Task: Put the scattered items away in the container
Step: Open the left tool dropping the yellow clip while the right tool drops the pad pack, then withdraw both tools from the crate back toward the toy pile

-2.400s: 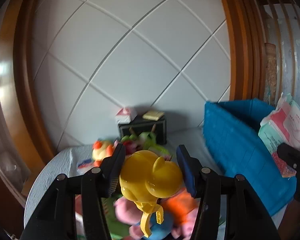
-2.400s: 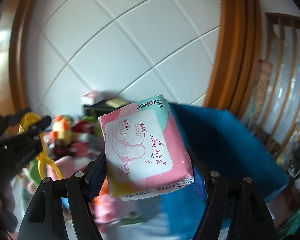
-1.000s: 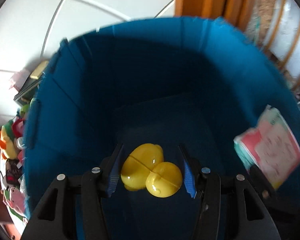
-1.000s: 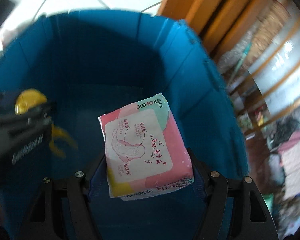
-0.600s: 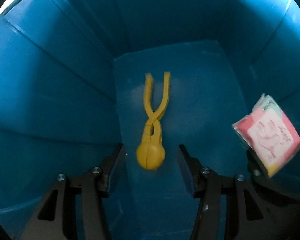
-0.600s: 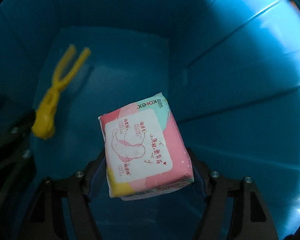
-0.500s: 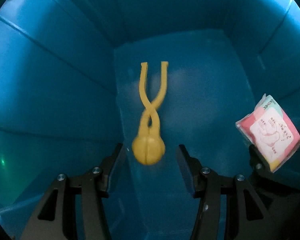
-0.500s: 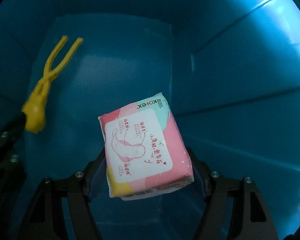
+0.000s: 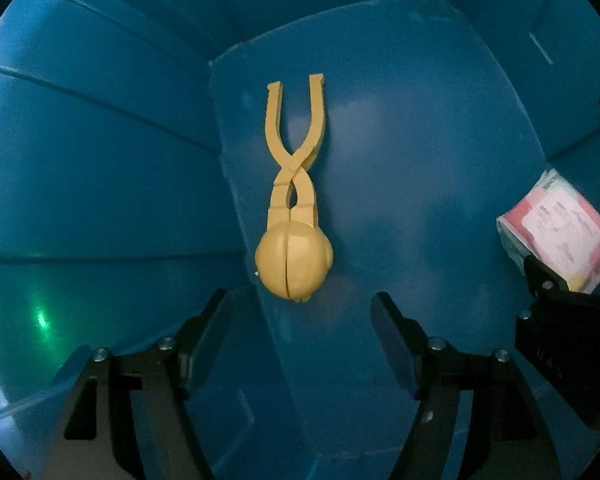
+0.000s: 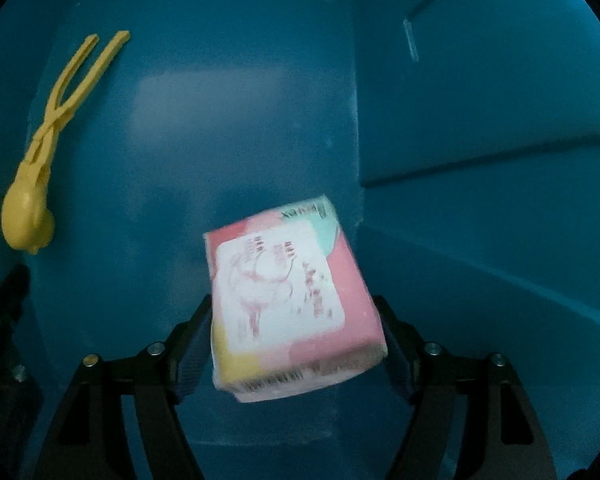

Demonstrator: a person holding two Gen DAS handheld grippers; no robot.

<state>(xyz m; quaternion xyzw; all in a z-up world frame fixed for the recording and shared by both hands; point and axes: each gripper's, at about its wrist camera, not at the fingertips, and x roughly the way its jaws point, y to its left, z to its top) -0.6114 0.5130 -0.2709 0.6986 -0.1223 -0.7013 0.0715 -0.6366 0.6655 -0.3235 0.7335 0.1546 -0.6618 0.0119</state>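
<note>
A yellow snowball-clamp toy (image 9: 292, 260) lies flat on the floor of the blue bin (image 9: 100, 160), handles pointing away. My left gripper (image 9: 300, 308) hangs just above it, its jaws opening, nothing between them. The ball end sits just past the fingertips. In the right wrist view my right gripper (image 10: 294, 308) is shut on a pink and white packet (image 10: 284, 292), which looks blurred. The toy (image 10: 28, 216) lies at the far left there. The packet (image 9: 556, 236) shows at the right edge of the left wrist view.
Blue bin walls (image 10: 480, 120) rise on every side of both grippers. The floor between the toy and the packet is bare. The left gripper's dark body (image 10: 4, 340) shows at the right wrist view's left edge.
My left gripper let go of the yellow toy, which now rests on the bin floor, and its jaws spread wider. Both grippers sank deeper into the bin. The packet stays in the right gripper.
</note>
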